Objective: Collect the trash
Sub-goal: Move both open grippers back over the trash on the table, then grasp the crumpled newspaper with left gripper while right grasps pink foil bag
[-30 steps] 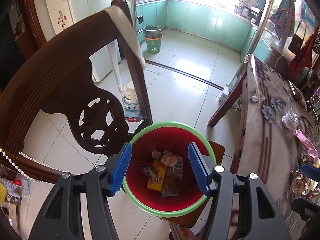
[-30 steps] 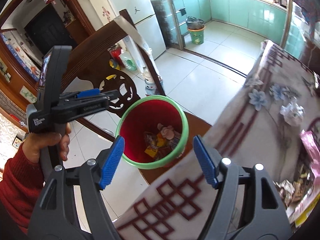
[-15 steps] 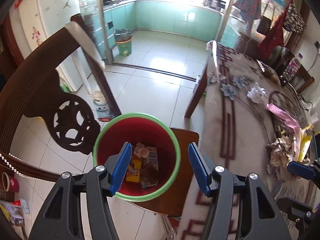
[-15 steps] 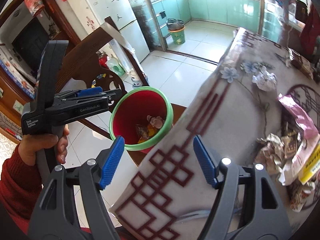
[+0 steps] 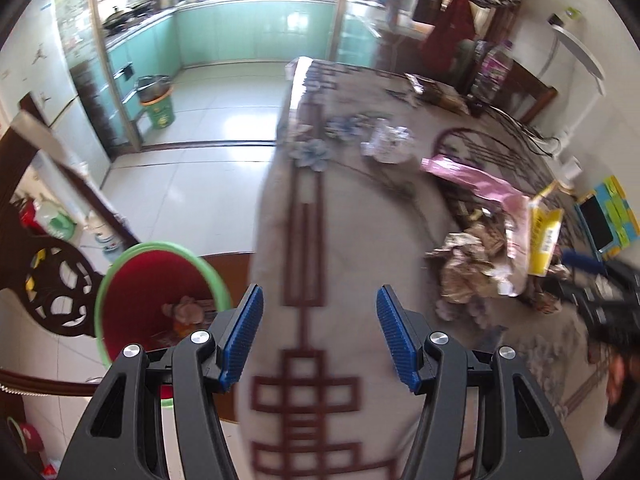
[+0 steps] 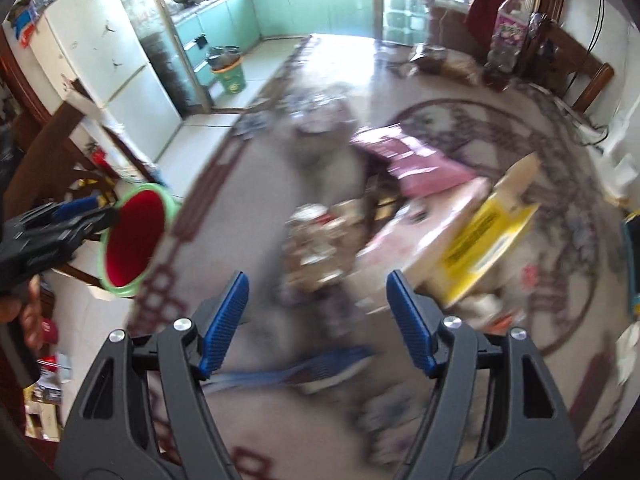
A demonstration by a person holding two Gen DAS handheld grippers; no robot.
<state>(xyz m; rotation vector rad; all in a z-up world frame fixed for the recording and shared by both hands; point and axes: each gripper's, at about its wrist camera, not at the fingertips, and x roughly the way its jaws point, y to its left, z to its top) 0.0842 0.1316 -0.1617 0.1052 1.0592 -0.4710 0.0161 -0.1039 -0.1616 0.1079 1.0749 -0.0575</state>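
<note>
A red bin with a green rim [image 5: 160, 292] stands on a chair seat left of the table and holds several wrappers; it also shows in the right wrist view [image 6: 134, 236]. My left gripper [image 5: 320, 336] is open and empty over the tablecloth's near edge. My right gripper [image 6: 318, 320] is open and empty above a pile of trash: brown crumpled wrappers [image 6: 316, 240], a pink bag [image 6: 408, 158] and a yellow carton [image 6: 484, 248]. The same pile [image 5: 480, 264] lies right of my left gripper, with a white crumpled wad [image 5: 386, 142] farther back.
A patterned cloth covers the table [image 5: 344, 216]. A carved dark wooden chair back [image 5: 60, 288] stands behind the bin. A white fridge [image 6: 104, 68] and a green kitchen bin [image 5: 158, 108] are farther off. A bottle [image 6: 506, 36] stands at the table's far end.
Both grippers have swung right, away from the red bin and over the table. The right gripper now faces the trash pile; its view is motion-blurred. Both stay open.
</note>
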